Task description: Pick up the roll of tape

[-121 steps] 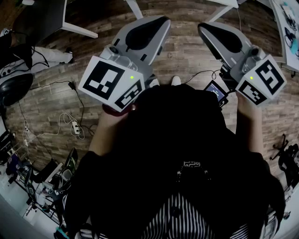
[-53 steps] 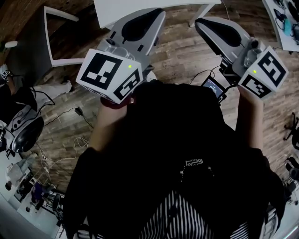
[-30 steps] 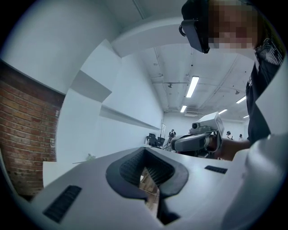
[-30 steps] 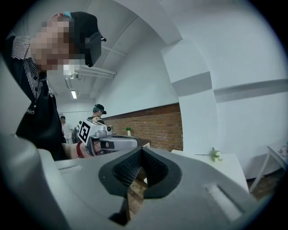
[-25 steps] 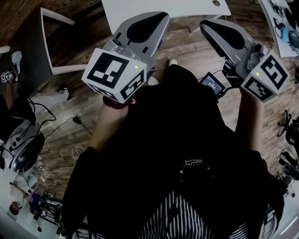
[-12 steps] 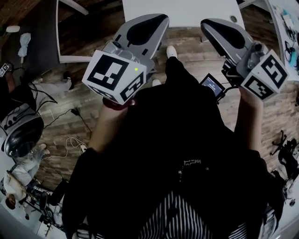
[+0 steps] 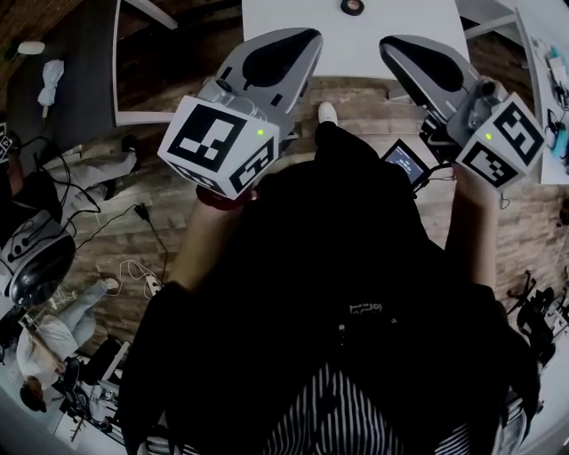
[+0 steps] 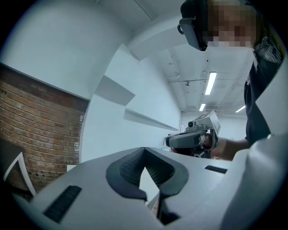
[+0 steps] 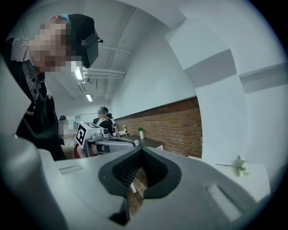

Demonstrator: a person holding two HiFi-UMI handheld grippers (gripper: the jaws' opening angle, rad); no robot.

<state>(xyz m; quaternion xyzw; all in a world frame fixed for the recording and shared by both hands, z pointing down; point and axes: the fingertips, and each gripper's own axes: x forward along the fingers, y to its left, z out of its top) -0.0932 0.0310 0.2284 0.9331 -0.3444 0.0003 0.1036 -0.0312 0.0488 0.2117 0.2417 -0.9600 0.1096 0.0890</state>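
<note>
The roll of tape (image 7: pixel 352 6), a dark ring, lies on a white table (image 7: pixel 293 18) at the top edge of the head view. Both grippers are held level in front of my chest, short of the table. My left gripper (image 7: pixel 305 37) is shut with nothing between its pads, and its tips meet in the left gripper view (image 8: pixel 144 154). My right gripper (image 7: pixel 388 46) is also shut and empty (image 9: pixel 142 152). The tape is ahead and between the two grippers, apart from both. Neither gripper view shows it.
A white frame (image 7: pixel 120 62) stands left of the table over dark floor. Cables (image 7: pixel 147 227) trail across the wooden floor (image 7: pixel 107 213), with seated people at the lower left. Another white table (image 7: pixel 551 53) with clutter is at the right. A small screen (image 7: pixel 404 163) hangs by my waist.
The white table has slid further into the head view from the top, and the tape roll has appeared on it. Both grippers keep their pose and stay shut.
</note>
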